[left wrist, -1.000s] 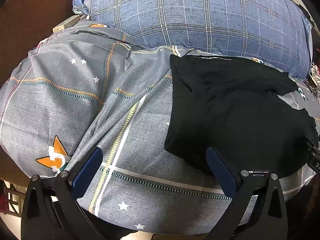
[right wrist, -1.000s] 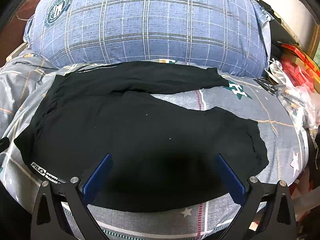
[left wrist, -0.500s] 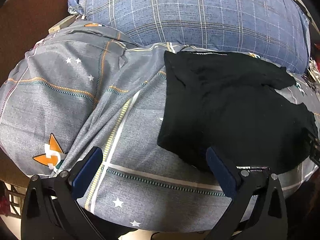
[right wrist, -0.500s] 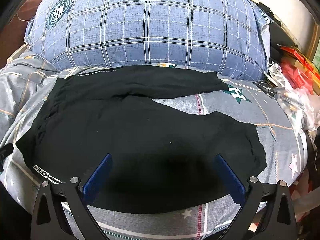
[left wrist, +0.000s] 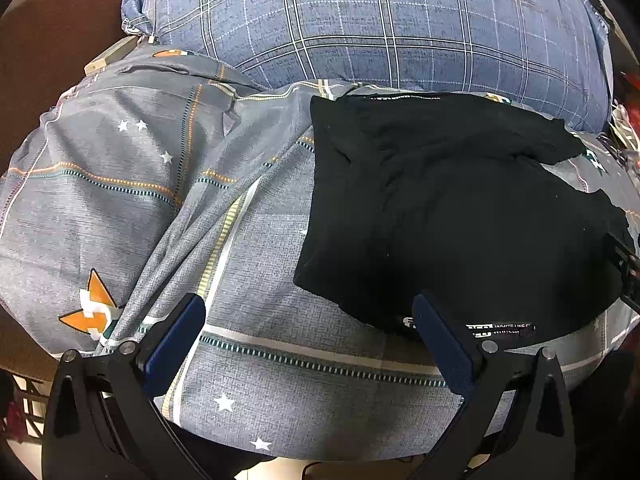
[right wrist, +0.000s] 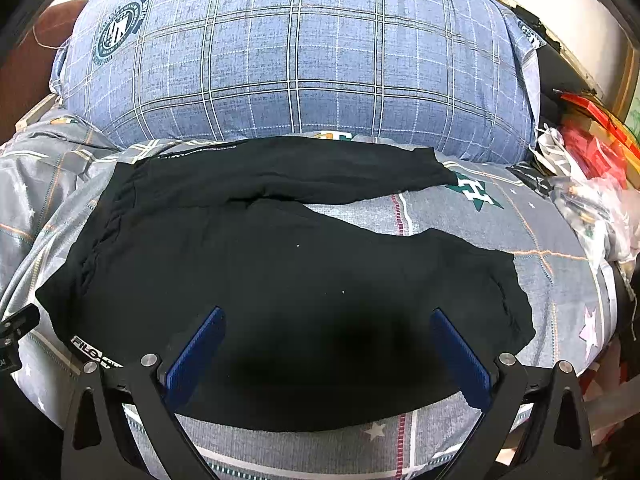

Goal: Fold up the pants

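The black fabric pants (left wrist: 460,216) are now seen shifted toward 9 o'clock in the left wrist view, more printed waistband lettering being exposed. In the right wrist view they (right wrist: 260,280) are displaced toward 6 o'clock.

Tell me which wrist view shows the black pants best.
Right wrist: the black pants fill the frame, waistband, both legs and the gap between them visible, right tool open above. Left wrist shows mainly the waistband end, legs cut off at the frame's right edge.
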`<action>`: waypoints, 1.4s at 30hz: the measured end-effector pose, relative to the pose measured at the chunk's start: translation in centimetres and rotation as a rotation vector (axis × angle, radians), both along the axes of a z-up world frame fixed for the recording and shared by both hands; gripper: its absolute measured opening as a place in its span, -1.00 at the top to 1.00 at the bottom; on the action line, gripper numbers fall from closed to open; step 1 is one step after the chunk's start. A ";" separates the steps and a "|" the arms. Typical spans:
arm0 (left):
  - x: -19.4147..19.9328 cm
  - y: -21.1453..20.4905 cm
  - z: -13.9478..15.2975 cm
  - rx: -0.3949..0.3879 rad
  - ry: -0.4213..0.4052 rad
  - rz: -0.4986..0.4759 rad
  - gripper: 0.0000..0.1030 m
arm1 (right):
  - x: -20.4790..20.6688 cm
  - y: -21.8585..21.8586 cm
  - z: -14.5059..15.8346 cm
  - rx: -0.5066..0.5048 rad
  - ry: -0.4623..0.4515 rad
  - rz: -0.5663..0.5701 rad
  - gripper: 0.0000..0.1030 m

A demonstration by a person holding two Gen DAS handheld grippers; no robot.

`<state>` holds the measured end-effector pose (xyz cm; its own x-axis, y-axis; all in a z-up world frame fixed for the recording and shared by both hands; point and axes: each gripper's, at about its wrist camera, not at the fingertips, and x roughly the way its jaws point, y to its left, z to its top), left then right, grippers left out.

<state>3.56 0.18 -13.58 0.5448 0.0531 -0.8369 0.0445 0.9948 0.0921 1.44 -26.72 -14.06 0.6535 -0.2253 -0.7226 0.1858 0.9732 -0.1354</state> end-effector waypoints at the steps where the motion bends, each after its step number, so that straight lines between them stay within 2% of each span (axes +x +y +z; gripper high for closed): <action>1: 0.0 0.0 0.0 0.000 0.001 0.000 -1.00 | 0.1 0.0 -0.1 0.000 0.003 0.002 -0.99; 7: 1.1 1.0 0.6 0.002 -0.006 0.014 -1.00 | 0.5 0.0 -0.3 -0.017 0.007 0.012 -0.99; 11: 2.9 3.2 2.0 0.005 -0.037 0.061 -1.00 | 0.7 -1.0 0.0 -0.033 0.000 0.003 -0.99; 15: 6.0 5.6 2.9 -0.005 -0.072 0.138 -1.00 | 1.4 -2.8 0.5 -0.037 -0.014 -0.030 -0.99; 18: 9.6 6.4 2.5 -0.016 -0.084 0.184 -1.00 | 2.2 -4.2 0.6 -0.053 -0.014 -0.054 -0.99; 23: 15.0 5.6 0.2 -0.091 -0.012 0.180 -1.00 | 4.8 -7.0 0.7 -0.034 -0.008 -0.058 -0.99; 25: 18.0 4.5 -1.1 -0.087 0.037 0.158 -1.00 | 6.1 -8.6 0.9 0.001 -0.024 -0.053 -0.97; 29: 21.4 2.8 -2.0 -0.110 0.055 0.128 -0.98 | 10.8 -14.8 1.9 0.098 -0.078 -0.060 -0.96; 33: 24.8 0.5 -3.8 -0.112 0.073 0.086 -0.77 | 16.1 -20.5 2.3 0.179 -0.078 -0.074 -0.96; 35: 26.5 -1.2 -5.3 -0.143 0.120 0.042 -0.63 | 19.4 -22.9 2.2 0.215 -0.058 -0.075 -0.93; 37: 27.6 -2.3 -6.4 -0.161 0.146 0.020 -0.50 | 22.3 -24.7 1.7 0.242 -0.026 -0.082 -0.81; 41: 27.9 -3.9 -6.0 -0.137 0.103 -0.014 -0.21 | 27.3 -26.7 -0.4 0.245 0.058 -0.095 -0.46; 42: 27.8 -4.1 -6.0 -0.134 0.097 -0.029 -0.18 | 28.4 -27.0 -1.2 0.238 0.077 -0.100 -0.43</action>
<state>31.39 -3.93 -19.59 0.4609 -0.0775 -0.8840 0.0759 0.9960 -0.0477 29.86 -53.76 -15.23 0.5778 -0.1041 -0.8095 0.2811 0.9566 0.0775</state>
